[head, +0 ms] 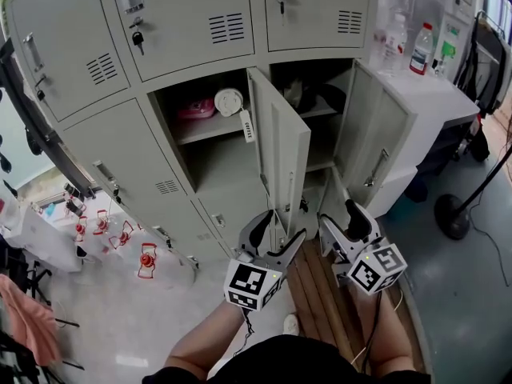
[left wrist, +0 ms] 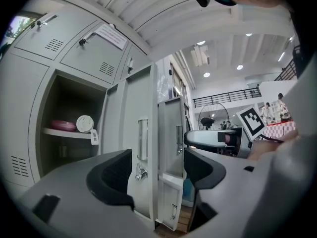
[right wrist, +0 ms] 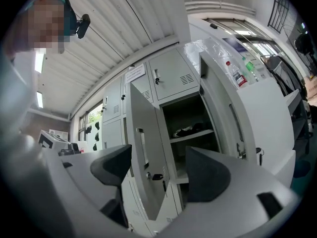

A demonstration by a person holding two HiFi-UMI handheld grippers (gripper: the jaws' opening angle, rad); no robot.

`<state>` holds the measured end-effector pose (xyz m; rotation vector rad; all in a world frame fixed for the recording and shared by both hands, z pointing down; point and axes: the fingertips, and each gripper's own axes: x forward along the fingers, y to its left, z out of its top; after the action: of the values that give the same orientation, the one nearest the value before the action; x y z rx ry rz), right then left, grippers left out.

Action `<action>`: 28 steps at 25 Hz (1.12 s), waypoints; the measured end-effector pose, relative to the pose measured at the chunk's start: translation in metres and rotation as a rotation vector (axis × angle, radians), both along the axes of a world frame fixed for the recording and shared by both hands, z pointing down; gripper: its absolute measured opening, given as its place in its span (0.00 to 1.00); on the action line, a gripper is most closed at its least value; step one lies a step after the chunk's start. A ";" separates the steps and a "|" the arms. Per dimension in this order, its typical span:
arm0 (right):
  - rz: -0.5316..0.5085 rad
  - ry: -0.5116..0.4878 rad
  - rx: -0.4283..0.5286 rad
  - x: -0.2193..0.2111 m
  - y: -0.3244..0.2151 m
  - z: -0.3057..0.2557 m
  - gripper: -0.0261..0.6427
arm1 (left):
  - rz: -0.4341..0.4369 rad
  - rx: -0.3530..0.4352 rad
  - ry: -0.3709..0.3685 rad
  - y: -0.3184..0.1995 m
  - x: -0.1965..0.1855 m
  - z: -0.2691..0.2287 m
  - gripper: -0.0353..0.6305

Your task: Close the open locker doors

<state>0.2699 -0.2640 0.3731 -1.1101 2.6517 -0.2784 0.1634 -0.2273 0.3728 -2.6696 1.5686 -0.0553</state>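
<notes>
Locker doors are the business here: in the grey locker bank (head: 192, 22) two compartments side by side stand open. The left open door (head: 282, 146) juts almost straight out toward the person, and the right open door (head: 382, 138) is swung wide to the right, near the white counter (head: 432, 94). Both are plain grey metal with a long handle, and the left one has a key in its lock.

The left gripper (head: 280, 229) and right gripper (head: 342, 224) hang low, just short of the doors and touching neither. Both sets of jaws are spread wide and empty (sensible, I'd judge, since a door wants a push, not a pinch).

Inside the left compartment, a pink dish (head: 196, 108) and a white lid (head: 228, 101) sit on the shelf.
</notes>
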 end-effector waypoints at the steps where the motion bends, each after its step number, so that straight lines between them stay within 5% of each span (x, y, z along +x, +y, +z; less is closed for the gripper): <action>1: -0.008 0.001 0.002 0.000 -0.005 0.000 0.54 | -0.002 0.004 -0.001 -0.006 0.002 -0.001 0.56; 19: -0.099 -0.014 0.032 -0.001 -0.053 -0.009 0.52 | -0.094 0.026 -0.014 -0.060 0.011 -0.011 0.55; 28: -0.143 -0.014 0.040 -0.011 -0.064 -0.013 0.52 | -0.128 0.008 -0.002 -0.066 0.002 -0.010 0.43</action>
<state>0.2586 -0.3282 0.3604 -0.9042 2.7160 -0.2573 0.1654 -0.2937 0.3630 -2.5593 1.7327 -0.0563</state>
